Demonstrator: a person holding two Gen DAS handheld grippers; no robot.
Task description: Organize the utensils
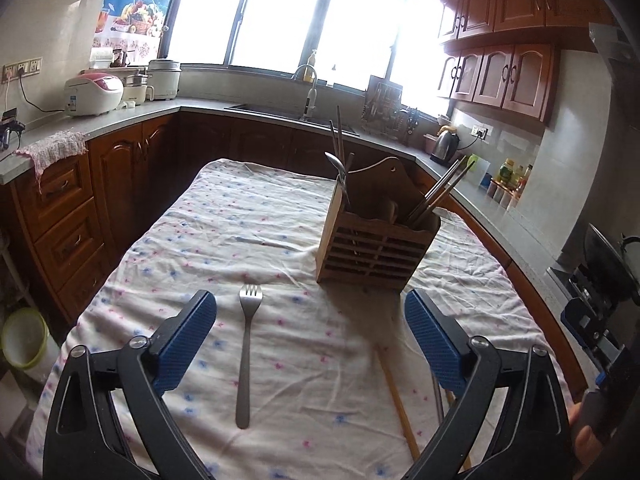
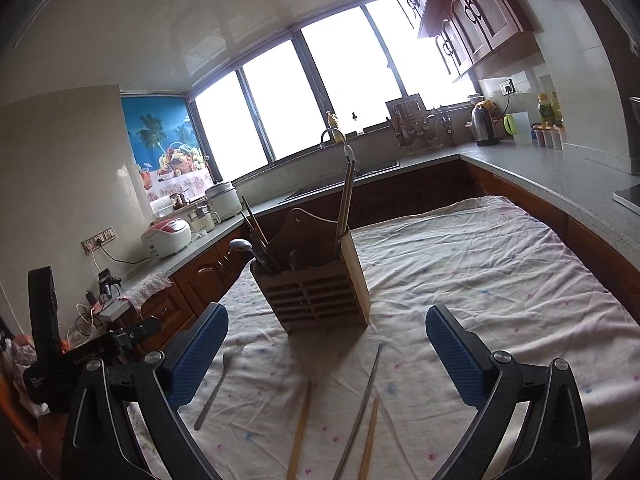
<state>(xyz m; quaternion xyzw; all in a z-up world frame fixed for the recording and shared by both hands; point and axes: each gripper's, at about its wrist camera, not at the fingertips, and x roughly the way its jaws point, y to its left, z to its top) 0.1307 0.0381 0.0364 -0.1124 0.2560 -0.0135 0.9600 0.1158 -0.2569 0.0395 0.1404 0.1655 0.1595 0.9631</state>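
A metal fork [image 1: 247,350] lies on the cloth-covered table [image 1: 224,216], tines pointing away, between the fingers of my left gripper [image 1: 312,312], which is open and holds nothing. A slatted wooden utensil holder [image 1: 374,242] stands beyond, with chopsticks and a spoon in it. A wooden chopstick [image 1: 398,400] lies near the right finger. In the right wrist view my right gripper [image 2: 326,328] is open and empty before the holder [image 2: 316,292]. Two wooden chopsticks [image 2: 302,426] and a metal chopstick [image 2: 366,400] lie between its fingers; the fork [image 2: 218,386] lies to the left.
Kitchen counters [image 1: 132,114] wrap around the table, with rice cookers [image 1: 94,94], a sink and tap [image 1: 310,98], a dish rack and a kettle [image 1: 445,144]. Wooden cabinets hang at the upper right. A green bin [image 1: 24,338] stands on the floor at left.
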